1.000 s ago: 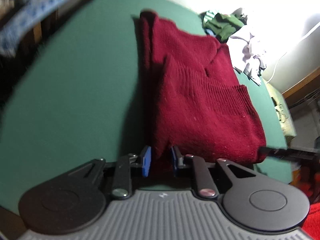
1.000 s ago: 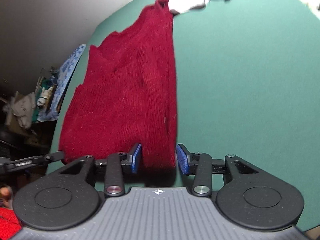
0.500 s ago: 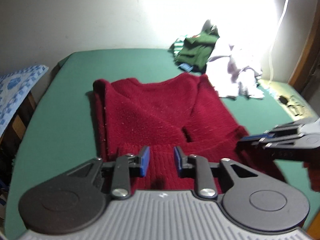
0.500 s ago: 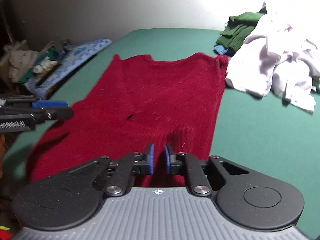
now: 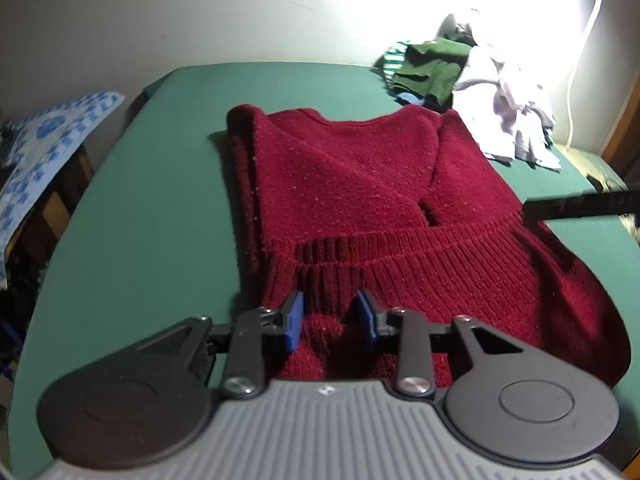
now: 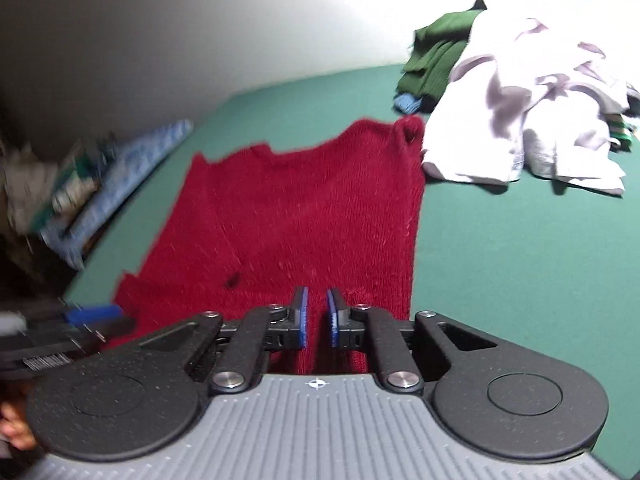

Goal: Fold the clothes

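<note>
A dark red knit sweater [image 5: 360,184] lies flat on the green table [image 5: 160,220], its sides folded inward and its ribbed hem nearest me. My left gripper [image 5: 329,318] is at the hem's left part; its jaws are opening, with a bunch of hem fabric between the blue pads but not pressed by them. In the right wrist view the sweater [image 6: 300,208] stretches away from my right gripper [image 6: 317,316], which is shut on a pinch of the hem near its right edge. The other gripper's fingers [image 6: 88,316] show at that view's left edge.
A heap of clothes sits at the table's far right: a white garment [image 6: 520,120] and a green one [image 6: 436,52]. Off the table's left edge lies a blue patterned cloth [image 5: 44,152]. A white cable [image 5: 588,32] hangs down the wall at the right.
Both grippers swung round from the sweater's sides to its hem. The right jaws closed on the hem fabric, and the left jaws spread wider.
</note>
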{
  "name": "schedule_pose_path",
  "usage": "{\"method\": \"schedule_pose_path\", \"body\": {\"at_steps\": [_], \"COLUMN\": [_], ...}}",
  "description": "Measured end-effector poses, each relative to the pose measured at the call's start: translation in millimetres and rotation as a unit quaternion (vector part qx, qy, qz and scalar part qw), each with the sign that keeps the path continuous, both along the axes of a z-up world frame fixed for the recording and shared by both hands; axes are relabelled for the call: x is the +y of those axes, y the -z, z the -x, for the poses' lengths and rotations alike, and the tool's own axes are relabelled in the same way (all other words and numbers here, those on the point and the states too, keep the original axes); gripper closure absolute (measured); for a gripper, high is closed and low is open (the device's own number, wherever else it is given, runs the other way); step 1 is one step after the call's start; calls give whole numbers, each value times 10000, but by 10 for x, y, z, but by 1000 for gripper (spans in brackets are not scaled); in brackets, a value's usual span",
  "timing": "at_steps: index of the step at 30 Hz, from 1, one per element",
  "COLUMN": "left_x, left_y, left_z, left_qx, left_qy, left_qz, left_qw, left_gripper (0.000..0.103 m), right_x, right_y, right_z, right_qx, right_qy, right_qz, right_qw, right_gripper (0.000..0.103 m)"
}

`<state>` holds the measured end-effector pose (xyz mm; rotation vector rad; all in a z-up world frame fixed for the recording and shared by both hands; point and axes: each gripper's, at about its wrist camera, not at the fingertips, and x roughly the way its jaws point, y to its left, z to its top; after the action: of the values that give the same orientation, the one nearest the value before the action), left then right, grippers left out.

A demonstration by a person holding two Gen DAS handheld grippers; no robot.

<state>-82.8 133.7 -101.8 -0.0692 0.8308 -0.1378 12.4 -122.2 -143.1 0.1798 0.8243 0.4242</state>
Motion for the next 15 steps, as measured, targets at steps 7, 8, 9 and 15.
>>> {"method": "schedule_pose_path", "body": {"at_steps": [7,8,9,15], "left_x": [62,79,96,332], "left_y": [31,26,18,-270], "left_z": [-7,-20,-36,-256], "left_qx": [14,44,81,10], "left_qy": [112,148,190,443], "left_qz": [203,236,268,648], "left_qw": [9997,9996,9994,9969], "left_gripper": [66,66,66,74], "right_x": [69,86,102,99], "right_y": [189,178,166,-103], "right_z": [-80,-94,-107,-268], "right_qx": [197,205,213,424], "right_qy": [210,188,165,-57], "right_qz": [191,263,336,585], "right_qw": [9994,9993,9991,9974], "right_gripper": [93,93,93,90]}}
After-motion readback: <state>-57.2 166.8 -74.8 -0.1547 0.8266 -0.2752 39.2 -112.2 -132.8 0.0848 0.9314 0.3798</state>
